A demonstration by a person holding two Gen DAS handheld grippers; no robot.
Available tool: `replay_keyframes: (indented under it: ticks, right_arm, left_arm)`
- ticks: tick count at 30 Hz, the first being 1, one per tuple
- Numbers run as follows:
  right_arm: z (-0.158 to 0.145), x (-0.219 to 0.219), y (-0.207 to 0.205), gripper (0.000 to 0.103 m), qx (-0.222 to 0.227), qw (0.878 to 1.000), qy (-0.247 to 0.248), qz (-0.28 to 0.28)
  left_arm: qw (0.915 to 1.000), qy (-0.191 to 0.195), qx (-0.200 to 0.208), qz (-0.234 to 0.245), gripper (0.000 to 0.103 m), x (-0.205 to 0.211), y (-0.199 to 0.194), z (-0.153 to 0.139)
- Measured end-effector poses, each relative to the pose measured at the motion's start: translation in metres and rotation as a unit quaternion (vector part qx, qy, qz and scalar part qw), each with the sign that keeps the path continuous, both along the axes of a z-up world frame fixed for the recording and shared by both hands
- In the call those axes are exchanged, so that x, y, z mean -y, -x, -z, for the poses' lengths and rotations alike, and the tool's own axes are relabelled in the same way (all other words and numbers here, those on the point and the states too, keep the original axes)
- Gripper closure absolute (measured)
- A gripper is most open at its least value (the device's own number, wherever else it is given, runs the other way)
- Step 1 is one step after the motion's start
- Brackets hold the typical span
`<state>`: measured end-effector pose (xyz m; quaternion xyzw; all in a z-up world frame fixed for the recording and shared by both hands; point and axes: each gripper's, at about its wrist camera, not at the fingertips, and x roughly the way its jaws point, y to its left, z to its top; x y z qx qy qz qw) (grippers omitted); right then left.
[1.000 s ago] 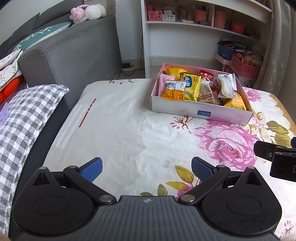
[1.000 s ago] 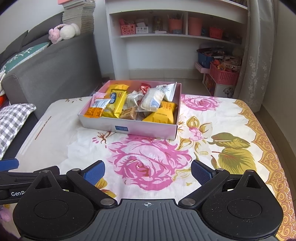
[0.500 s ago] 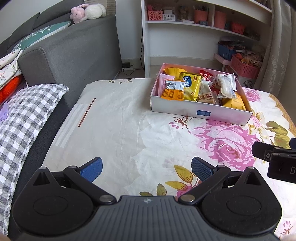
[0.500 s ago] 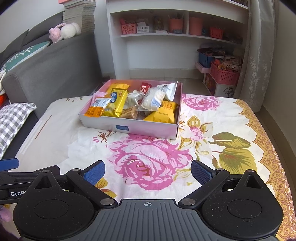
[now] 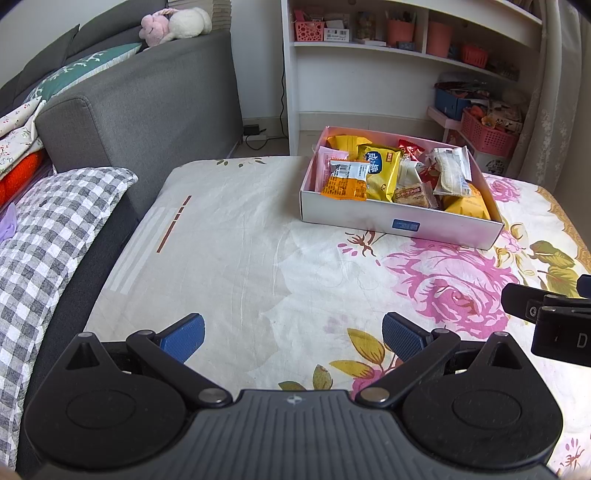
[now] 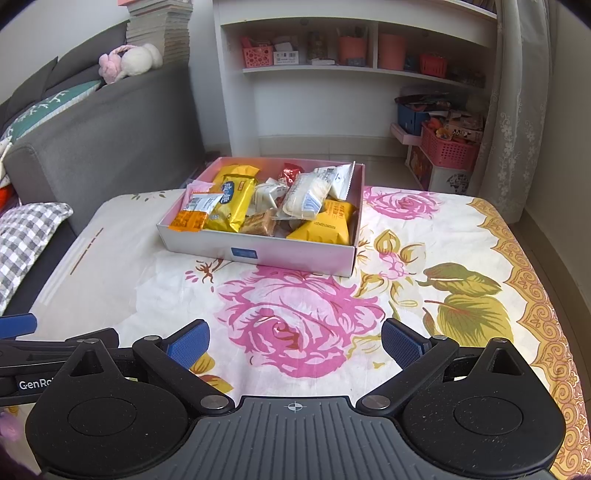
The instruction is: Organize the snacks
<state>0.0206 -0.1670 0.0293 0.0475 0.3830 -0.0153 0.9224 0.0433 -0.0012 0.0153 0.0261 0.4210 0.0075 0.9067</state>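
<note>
My left gripper [image 5: 293, 334] and right gripper [image 6: 295, 338] both gape empty; the snack box [image 6: 258, 251] sits ahead.

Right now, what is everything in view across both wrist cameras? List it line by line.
snack box: 1, pink-white, on the floral cloth, far centre
snack packets: several, yellow, orange, white, red, all inside the box
floral cloth: 1, cream with pink roses, covers the table
sofa: 1, grey, left
checked cushion: 1, grey-white, left of the table
plush toy: 1, pink-white, on the sofa back
book stack: 1, on the sofa back
shelf unit: 1, white, behind the box, holds pink baskets and pots
pink basket: 1, on the floor at right
curtain: 1, pale, right
left gripper: 1, black, blue pads, open, empty
right gripper: 1, same, open, empty
</note>
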Motion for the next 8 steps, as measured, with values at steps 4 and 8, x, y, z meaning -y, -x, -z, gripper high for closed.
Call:
replay_keyframes:
  ticks: [4, 8]
  right_arm:
    - [0.0002, -0.0002, 0.0001, 0.002, 0.001, 1.0, 0.0, 0.0]
    - [0.0002, -0.0004, 0.0, 0.002, 0.0, 1.0, 0.0, 0.0]
  left_arm:
    - [1.0, 0.0, 0.0, 0.0, 0.0, -0.0001, 0.0002, 0.0]
    - [1.0, -0.001, -0.002, 0.001, 0.0, 0.0008, 0.0005, 0.0001]
